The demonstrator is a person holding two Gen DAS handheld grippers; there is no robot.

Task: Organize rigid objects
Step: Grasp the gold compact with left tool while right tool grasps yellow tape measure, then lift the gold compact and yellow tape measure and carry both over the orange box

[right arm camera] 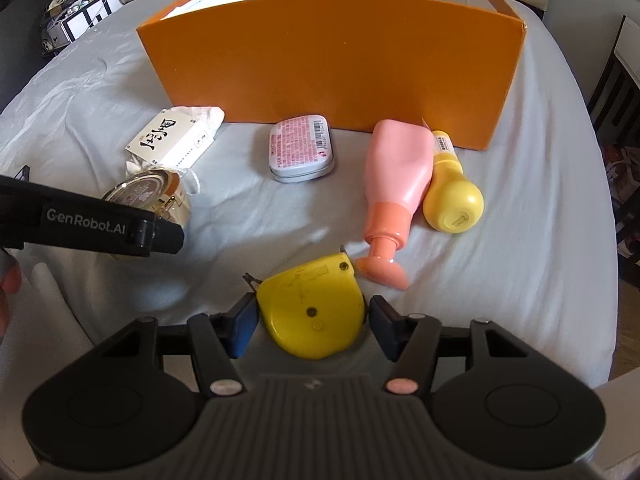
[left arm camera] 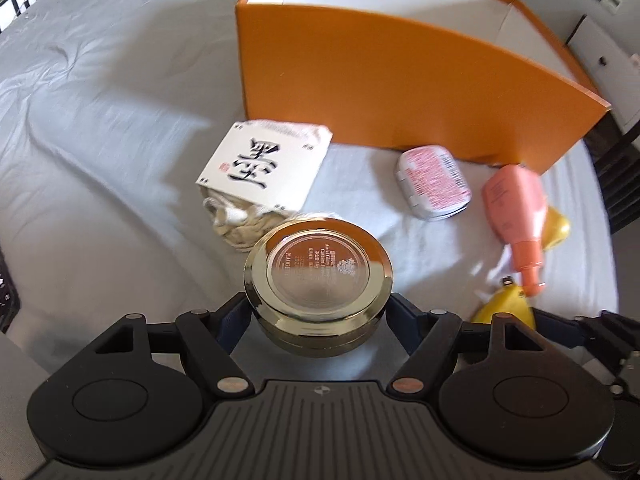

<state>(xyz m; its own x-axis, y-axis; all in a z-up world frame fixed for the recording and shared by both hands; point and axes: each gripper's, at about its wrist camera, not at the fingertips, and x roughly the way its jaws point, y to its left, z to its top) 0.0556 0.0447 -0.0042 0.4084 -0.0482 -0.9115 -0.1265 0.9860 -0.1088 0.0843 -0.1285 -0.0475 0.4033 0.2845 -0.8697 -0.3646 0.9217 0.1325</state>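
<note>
My left gripper [left arm camera: 318, 316] is shut on a round gold compact [left arm camera: 318, 274] and holds it above the cloth; it also shows in the right wrist view [right arm camera: 146, 196]. My right gripper [right arm camera: 310, 320] is shut on a yellow tape measure [right arm camera: 312, 312], which also shows in the left wrist view [left arm camera: 506, 306]. An open orange box [left arm camera: 400, 76] [right arm camera: 332, 64] stands behind. On the cloth lie a white box with black calligraphy [left arm camera: 264, 168] [right arm camera: 170, 140], a pink-labelled tin [left arm camera: 434, 182] [right arm camera: 302, 148], a pink pump bottle [right arm camera: 396, 192] [left arm camera: 516, 208] and a yellow bottle [right arm camera: 452, 196].
A grey cloth [left arm camera: 100, 140] [right arm camera: 540, 220] covers the round table. A crumpled white fabric [left arm camera: 236, 220] lies under the calligraphy box. Dark chairs [right arm camera: 616, 92] stand at the right edge, and cluttered furniture [right arm camera: 72, 12] at the far left.
</note>
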